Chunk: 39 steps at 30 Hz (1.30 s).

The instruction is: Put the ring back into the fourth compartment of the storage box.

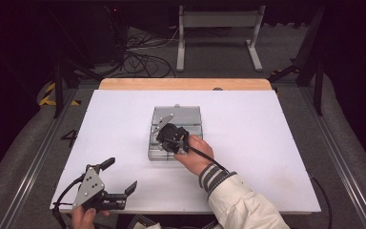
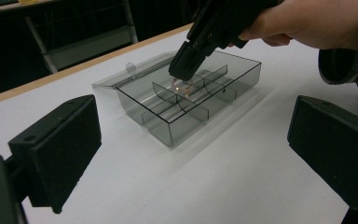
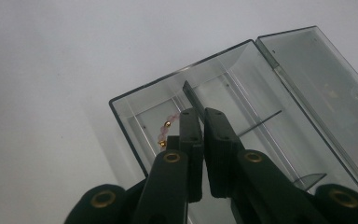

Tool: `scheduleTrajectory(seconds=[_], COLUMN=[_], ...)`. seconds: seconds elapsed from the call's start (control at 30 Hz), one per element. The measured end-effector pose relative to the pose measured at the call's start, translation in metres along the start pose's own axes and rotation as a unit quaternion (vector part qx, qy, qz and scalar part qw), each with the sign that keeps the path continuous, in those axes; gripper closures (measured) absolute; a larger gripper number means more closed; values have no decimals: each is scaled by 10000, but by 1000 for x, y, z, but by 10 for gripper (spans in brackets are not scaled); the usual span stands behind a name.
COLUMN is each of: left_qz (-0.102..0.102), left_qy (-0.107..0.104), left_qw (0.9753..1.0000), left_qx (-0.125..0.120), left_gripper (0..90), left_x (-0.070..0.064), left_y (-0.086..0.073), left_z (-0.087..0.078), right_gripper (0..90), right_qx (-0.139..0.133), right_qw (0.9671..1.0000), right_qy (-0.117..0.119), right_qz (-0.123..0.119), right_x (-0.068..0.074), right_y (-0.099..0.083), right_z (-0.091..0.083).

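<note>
The right gripper (image 3: 200, 116), jaws nearly closed on nothing certain, dips into the clear divided box (image 1: 158, 153) beside the beaded bracelet (image 3: 164, 133); a divider could snag it, while the left gripper (image 1: 116, 179) idles open.

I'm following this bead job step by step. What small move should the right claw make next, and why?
Probably lift straight up, slowly. The right claw looks nearly shut, tips down in the clear divided box beside the bead string, with a divider close ahead; sideways motion could knock it.
</note>
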<state>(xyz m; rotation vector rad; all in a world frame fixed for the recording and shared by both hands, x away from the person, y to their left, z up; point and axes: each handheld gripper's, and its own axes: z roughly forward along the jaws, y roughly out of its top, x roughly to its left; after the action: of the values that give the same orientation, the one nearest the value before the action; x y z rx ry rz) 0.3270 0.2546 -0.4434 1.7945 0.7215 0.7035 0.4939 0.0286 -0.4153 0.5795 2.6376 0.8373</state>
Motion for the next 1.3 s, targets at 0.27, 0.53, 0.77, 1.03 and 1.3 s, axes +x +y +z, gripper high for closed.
scheduleTrajectory(seconds=[0.27,0.53,0.77,1.03,1.3], left_qz=[-3,-14,-10,-1,-7], left_qy=[-5,-7,-10,-9,-10], left_qw=[10000,10000,10000,10000,10000], left_qx=[18,10,11,21,19], left_gripper=[31,31,32,32,32], left_x=[1,1,1,1,1], left_y=[0,0,0,0,0], left_z=[0,0,0,0,0], right_gripper=[867,867,867,867,865], right_qx=[80,163,234,364,505], right_qw=[9999,9997,9995,9982,9976], right_qy=[-2,110,160,363,330], right_qz=[70,120,111,301,348], right_x=[1,4,8,6,4], right_y=[1,2,3,2,0], right_z=[14,26,32,41,48])
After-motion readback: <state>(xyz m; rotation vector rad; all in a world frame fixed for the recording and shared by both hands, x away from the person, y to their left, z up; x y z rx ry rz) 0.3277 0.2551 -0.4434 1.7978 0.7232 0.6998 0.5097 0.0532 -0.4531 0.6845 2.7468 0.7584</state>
